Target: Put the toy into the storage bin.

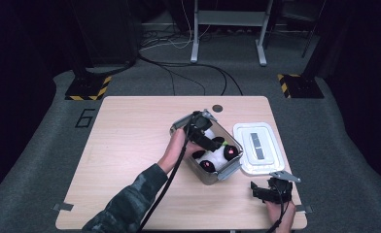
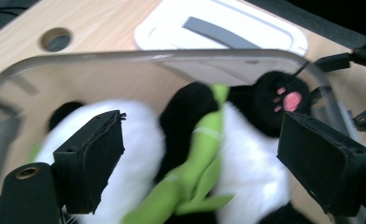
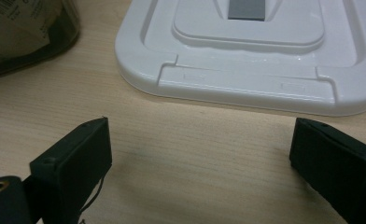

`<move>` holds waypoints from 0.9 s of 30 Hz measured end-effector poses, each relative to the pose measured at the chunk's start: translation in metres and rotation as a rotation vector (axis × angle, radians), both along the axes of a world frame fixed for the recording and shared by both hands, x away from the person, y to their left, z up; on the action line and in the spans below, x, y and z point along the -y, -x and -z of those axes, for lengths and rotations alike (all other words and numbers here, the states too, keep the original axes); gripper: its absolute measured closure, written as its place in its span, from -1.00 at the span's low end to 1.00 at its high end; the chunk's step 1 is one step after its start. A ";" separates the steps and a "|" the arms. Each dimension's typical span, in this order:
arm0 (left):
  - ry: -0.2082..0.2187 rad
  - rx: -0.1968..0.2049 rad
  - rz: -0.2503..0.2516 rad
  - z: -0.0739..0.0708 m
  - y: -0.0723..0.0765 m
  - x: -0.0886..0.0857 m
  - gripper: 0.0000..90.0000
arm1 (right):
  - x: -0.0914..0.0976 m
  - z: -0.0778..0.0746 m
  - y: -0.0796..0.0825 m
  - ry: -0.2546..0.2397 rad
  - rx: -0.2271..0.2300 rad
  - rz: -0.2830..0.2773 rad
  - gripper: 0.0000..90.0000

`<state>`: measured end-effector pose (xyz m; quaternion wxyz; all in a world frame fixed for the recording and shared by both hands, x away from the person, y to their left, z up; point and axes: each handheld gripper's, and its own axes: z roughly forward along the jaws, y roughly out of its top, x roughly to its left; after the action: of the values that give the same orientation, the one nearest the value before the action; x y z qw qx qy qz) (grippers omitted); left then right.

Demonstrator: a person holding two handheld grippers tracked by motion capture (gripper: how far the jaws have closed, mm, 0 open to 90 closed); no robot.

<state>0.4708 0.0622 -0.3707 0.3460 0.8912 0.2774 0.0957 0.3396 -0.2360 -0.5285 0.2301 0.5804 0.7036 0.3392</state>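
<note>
The left gripper is black, with a thick black cable trailing along a camouflage-patterned sleeve. Its jaws carry square black foam-like pads, and a brass-coloured ring sits at one base. The right gripper is black too, topped by a grey three-cornered plate; its pads show small screw holes.

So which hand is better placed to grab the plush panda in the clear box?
Left. The left gripper hangs over the box with its jaws open on either side of the panda. The right gripper rests open by the lid.
</note>
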 end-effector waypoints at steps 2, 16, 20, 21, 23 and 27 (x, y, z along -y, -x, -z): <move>-0.008 -0.015 -0.028 0.005 -0.005 -0.010 -0.68 | 0.000 0.000 0.000 0.001 -0.001 0.000 -0.89; -0.148 -0.035 -0.058 0.034 -0.008 -0.003 -0.60 | 0.000 0.000 0.000 0.004 -0.002 0.001 -0.89; -0.132 -0.060 -0.053 0.036 -0.012 -0.006 -0.59 | 0.000 0.000 0.000 0.003 -0.002 0.000 -0.89; -0.129 -0.064 -0.054 0.036 -0.012 -0.007 -0.59 | 0.000 0.000 0.000 0.003 -0.002 0.000 -0.89; -0.123 -0.060 -0.050 0.035 -0.012 -0.007 -0.60 | 0.000 0.000 0.000 0.003 -0.002 0.000 -0.89; -0.035 -0.068 -0.046 0.027 -0.011 -0.019 -0.66 | 0.000 0.000 0.000 0.001 -0.001 0.000 -0.89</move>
<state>0.4813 0.0811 -0.3976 0.3185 0.8933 0.3075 0.0779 0.3397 -0.2359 -0.5285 0.2301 0.5805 0.7038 0.3387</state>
